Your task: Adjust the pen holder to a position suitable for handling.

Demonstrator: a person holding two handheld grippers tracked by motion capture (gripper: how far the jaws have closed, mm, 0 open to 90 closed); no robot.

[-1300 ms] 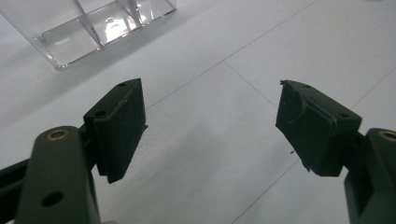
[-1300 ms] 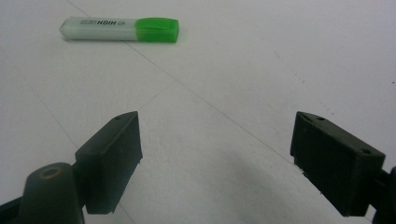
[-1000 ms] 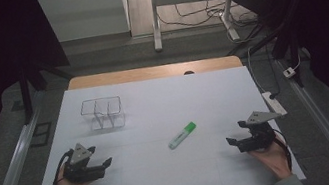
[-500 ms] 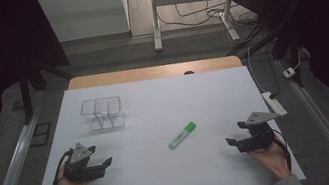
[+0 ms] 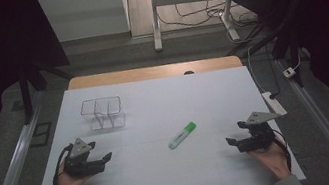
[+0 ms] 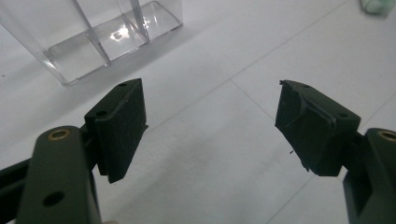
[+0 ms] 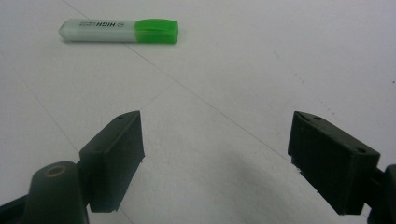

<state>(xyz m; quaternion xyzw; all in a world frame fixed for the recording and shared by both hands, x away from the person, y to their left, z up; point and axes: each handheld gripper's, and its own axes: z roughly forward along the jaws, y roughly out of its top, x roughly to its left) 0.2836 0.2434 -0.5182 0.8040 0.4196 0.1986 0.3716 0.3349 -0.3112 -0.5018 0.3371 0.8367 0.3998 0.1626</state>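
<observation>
While both hand-held grippers are resting low near the person's edge of the table, a green-capped highlighter is lying on the white surface between them, a little farther from the person than either one. The left hand-held gripper is sitting at the left with its jaws spread wide and nothing between them, and the right hand-held gripper is sitting at the right, likewise wide and empty; each is pointing inward toward the middle of the table. In the high view the highlighter is lying on a diagonal, its green cap pointing up and to the right and its pale barrel down and to the left, and it appears somewhat nearer the right gripper than the left. In the right gripper view the highlighter is showing ahead and to the left of the jaws, lying almost crosswise to their line of sight, so the right hand is probably the better placed one for a reach, needing to travel forward and swing left before closing across the barrel. A clear two-compartment holder is standing upright beyond the left gripper, well apart from the highlighter, and in the left gripper view the holder is showing ahead and slightly left of the jaws. Open bare surface is lying all around the highlighter, with the table's edges well away from it.
</observation>
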